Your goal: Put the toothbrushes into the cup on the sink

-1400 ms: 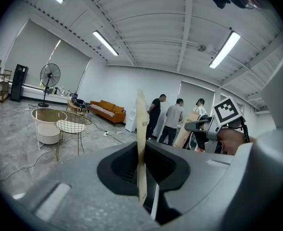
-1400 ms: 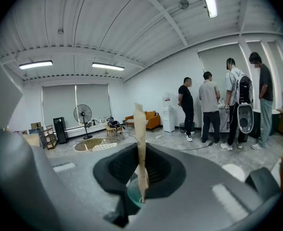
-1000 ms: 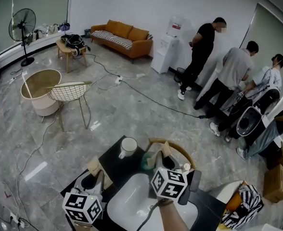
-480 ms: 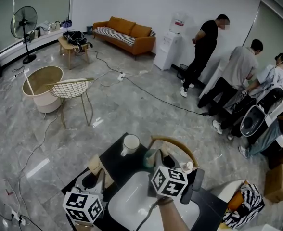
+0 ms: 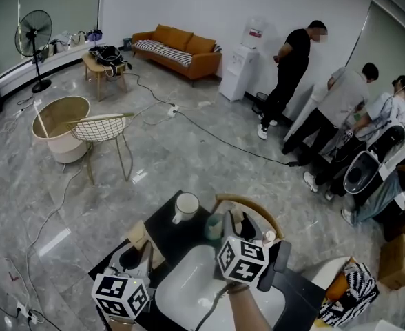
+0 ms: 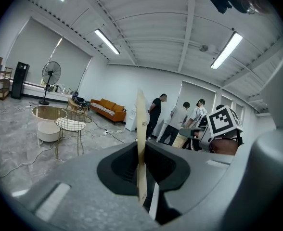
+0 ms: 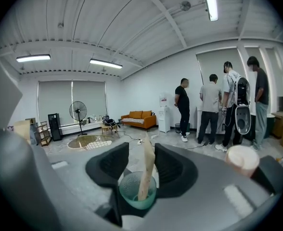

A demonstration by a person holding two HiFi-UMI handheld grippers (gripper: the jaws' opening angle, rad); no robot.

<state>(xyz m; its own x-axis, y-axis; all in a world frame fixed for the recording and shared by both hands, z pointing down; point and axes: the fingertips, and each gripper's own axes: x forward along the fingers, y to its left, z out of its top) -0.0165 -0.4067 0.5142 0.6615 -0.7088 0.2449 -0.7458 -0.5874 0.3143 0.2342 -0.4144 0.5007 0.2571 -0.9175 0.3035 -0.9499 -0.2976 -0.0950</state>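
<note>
A teal cup stands on the black counter behind the white sink. A tan toothbrush leans upright inside it. My right gripper hangs just over the cup, its jaws opening on either side of that brush without touching it. In the head view the right gripper is at the sink's far rim. My left gripper is shut on a second, thin cream toothbrush seen edge-on. That gripper is over the counter's left corner.
A white mug stands on the counter's far left. A small cream-capped bottle sits right of the cup. A wooden chair back curves behind the counter. Cables cross the floor; people stand far right.
The right gripper's jaws have spread apart and let go of the tan toothbrush, which now stands in the cup. The left gripper has kept still with its brush.
</note>
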